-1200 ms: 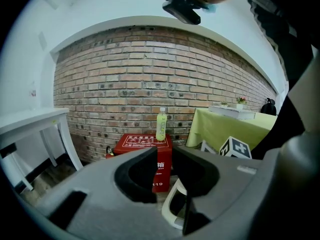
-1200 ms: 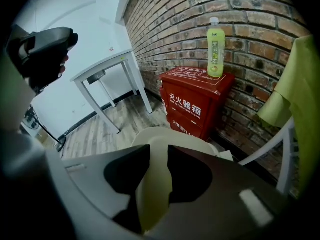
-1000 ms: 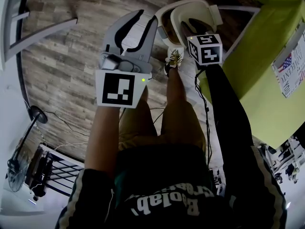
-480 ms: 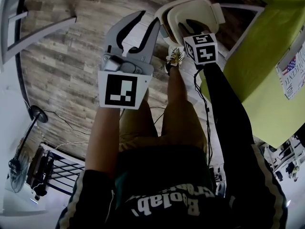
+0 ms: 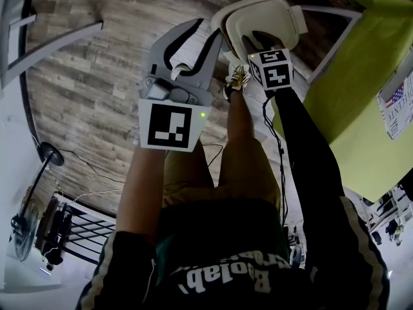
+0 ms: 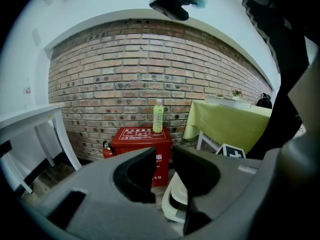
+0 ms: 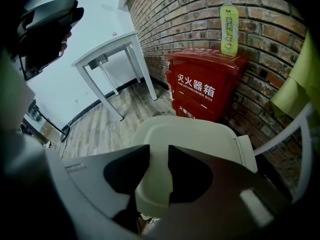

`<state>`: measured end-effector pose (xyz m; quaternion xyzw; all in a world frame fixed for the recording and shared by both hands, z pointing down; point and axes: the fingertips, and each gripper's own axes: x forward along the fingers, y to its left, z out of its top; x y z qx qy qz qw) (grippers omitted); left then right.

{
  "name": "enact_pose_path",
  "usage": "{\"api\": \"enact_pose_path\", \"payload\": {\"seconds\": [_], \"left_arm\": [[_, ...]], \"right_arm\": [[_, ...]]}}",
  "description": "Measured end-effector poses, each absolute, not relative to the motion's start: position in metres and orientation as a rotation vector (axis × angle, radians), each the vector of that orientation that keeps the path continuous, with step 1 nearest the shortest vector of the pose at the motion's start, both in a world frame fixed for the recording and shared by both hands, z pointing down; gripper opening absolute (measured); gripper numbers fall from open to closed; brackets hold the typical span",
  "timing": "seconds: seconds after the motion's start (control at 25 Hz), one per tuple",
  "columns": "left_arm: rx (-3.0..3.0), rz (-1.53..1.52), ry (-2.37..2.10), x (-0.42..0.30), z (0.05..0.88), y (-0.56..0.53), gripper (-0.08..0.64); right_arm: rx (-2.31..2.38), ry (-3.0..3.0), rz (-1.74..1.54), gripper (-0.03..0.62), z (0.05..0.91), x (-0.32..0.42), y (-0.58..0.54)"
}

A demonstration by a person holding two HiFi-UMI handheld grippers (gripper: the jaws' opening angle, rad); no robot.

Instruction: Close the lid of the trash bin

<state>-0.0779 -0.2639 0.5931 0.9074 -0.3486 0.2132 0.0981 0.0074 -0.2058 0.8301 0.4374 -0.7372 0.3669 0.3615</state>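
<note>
The cream trash bin point(image 5: 274, 11) stands on the wood floor by a brick wall. Its lid point(image 7: 195, 134) is tilted low over the body, with a dark slit still showing under its front edge. My right gripper point(image 5: 255, 36) points steeply down over the lid. In the right gripper view its jaws point(image 7: 159, 170) stand open with only the lid's top behind the gap; whether they touch it I cannot tell. My left gripper point(image 5: 208, 30) hovers left of the bin, open and empty point(image 6: 164, 165). Part of the bin point(image 6: 175, 203) shows under its right jaw.
A red box point(image 6: 142, 136) with a green bottle point(image 6: 158, 115) on it sits against the brick wall behind the bin. A table with a green cloth point(image 5: 361, 82) is close on the right, a white table point(image 7: 107, 51) on the left. The person's shoe point(image 5: 235, 77) is next to the bin.
The right gripper has sunk toward the lid, and the lid looks lower over the bin. The left gripper's jaws have spread a little; it has barely moved.
</note>
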Motion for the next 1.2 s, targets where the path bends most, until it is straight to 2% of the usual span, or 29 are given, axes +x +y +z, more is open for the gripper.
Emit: {"api": "enact_pose_path", "payload": {"seconds": [0.6,1.2], "left_arm": [[2.675,0.665,-1.015,-0.088,0.608,-0.267,0.115],[2.669,0.680,-0.947,-0.085,0.618,-0.263,0.123]], "right_arm": [[1.076,-1.842,0.984,0.132,0.861,0.003,-0.190],[1.018,-1.846,0.994,0.158,0.885,-0.002,-0.185]]}}
